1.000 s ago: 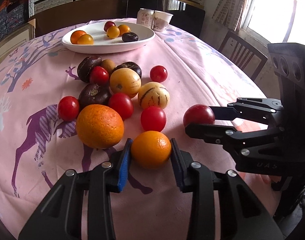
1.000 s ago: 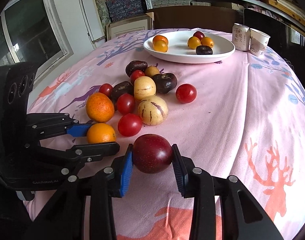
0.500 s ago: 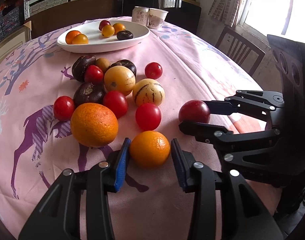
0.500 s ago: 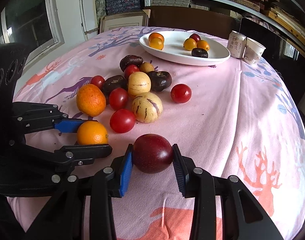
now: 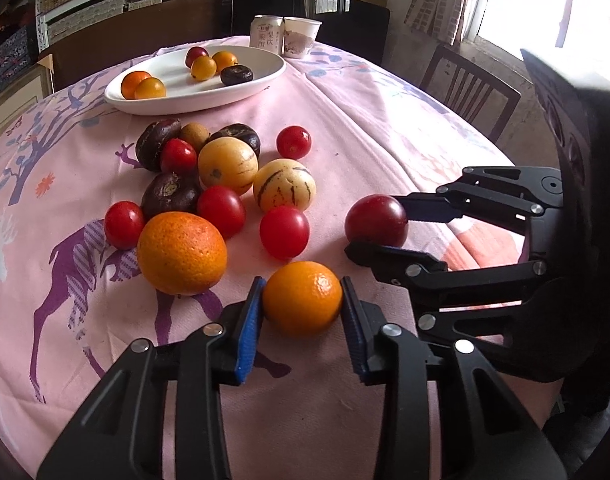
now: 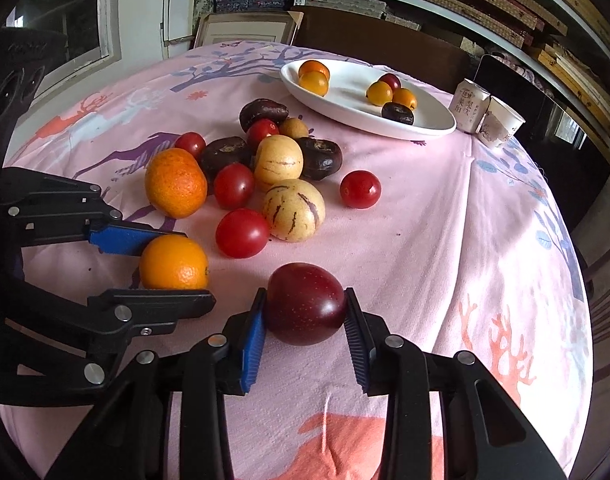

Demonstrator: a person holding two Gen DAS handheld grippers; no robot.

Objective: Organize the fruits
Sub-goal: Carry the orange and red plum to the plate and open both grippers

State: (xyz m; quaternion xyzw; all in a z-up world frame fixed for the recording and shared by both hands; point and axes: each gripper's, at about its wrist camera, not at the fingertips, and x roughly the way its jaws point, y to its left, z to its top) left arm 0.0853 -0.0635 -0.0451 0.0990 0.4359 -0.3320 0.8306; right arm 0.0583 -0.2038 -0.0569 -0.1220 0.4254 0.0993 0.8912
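On the pink-clothed tabletop, a small round orange was being closed on by the left gripper — a dark red plum was clamped in the right gripper.

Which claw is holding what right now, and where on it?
Left claw is closing on the small orange, pads at its two sides. Right claw grips the plum across its sides. Both fruits sit low over the tablecloth.

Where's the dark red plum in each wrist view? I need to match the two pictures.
Left wrist view: the dark red plum sits right of centre, between the right gripper's fingers.
Right wrist view: the same plum sits at lower centre, between that gripper's blue pads.
Shared landmark: the white plate at the table's far side.
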